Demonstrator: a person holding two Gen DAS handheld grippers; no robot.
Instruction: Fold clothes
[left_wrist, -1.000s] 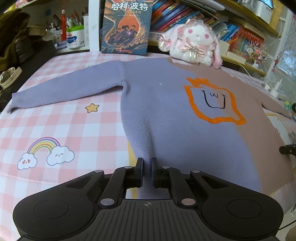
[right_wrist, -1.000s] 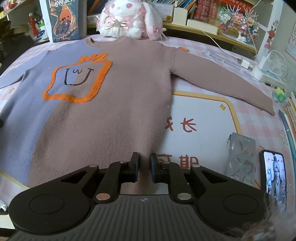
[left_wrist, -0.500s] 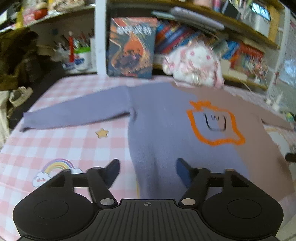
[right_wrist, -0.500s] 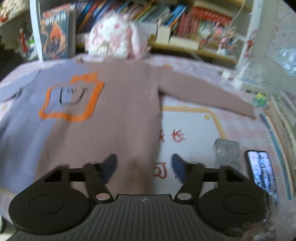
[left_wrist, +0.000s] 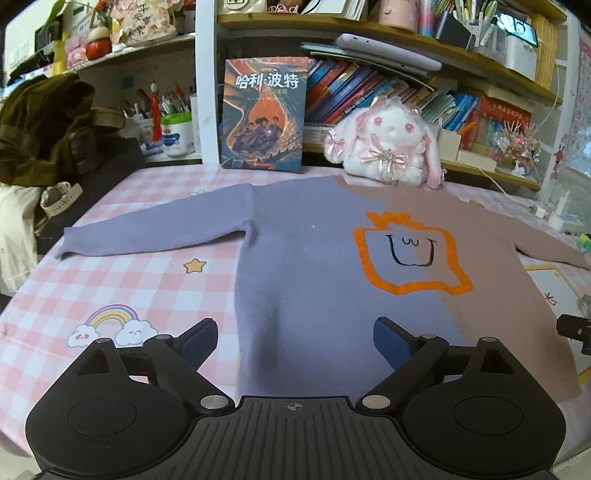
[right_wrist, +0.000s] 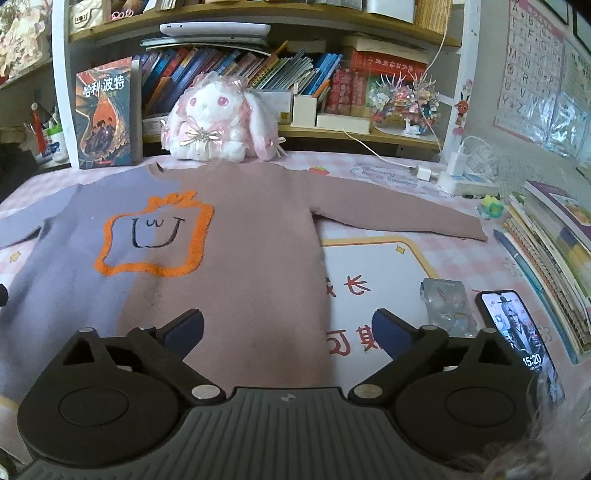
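Note:
A sweater (left_wrist: 310, 258) (right_wrist: 251, 236), lavender on one half and dusty pink on the other, lies flat and face up on the table with both sleeves spread out. An orange outlined face (left_wrist: 410, 254) (right_wrist: 155, 236) marks its chest. My left gripper (left_wrist: 293, 336) hovers over the lavender hem, jaws still opening wide, nothing between them. My right gripper (right_wrist: 288, 326) hovers over the pink hem's right edge, its jaws also opening, holding nothing. The hem nearest me is hidden behind both gripper bodies.
A plush rabbit (left_wrist: 388, 147) (right_wrist: 218, 122) and an upright book (left_wrist: 264, 114) (right_wrist: 105, 114) stand behind the collar. A phone (right_wrist: 517, 328), a clear plastic pack (right_wrist: 447, 306) and stacked books (right_wrist: 554, 251) lie at the right. A charger with its cable (right_wrist: 458, 170) lies at back right. Dark clothing (left_wrist: 44, 125) is piled at the left.
Both grippers were shut on the sweater's hem and have let go, jaws spreading wide. Both have pulled back and up, so more shelf shows behind the sweater.

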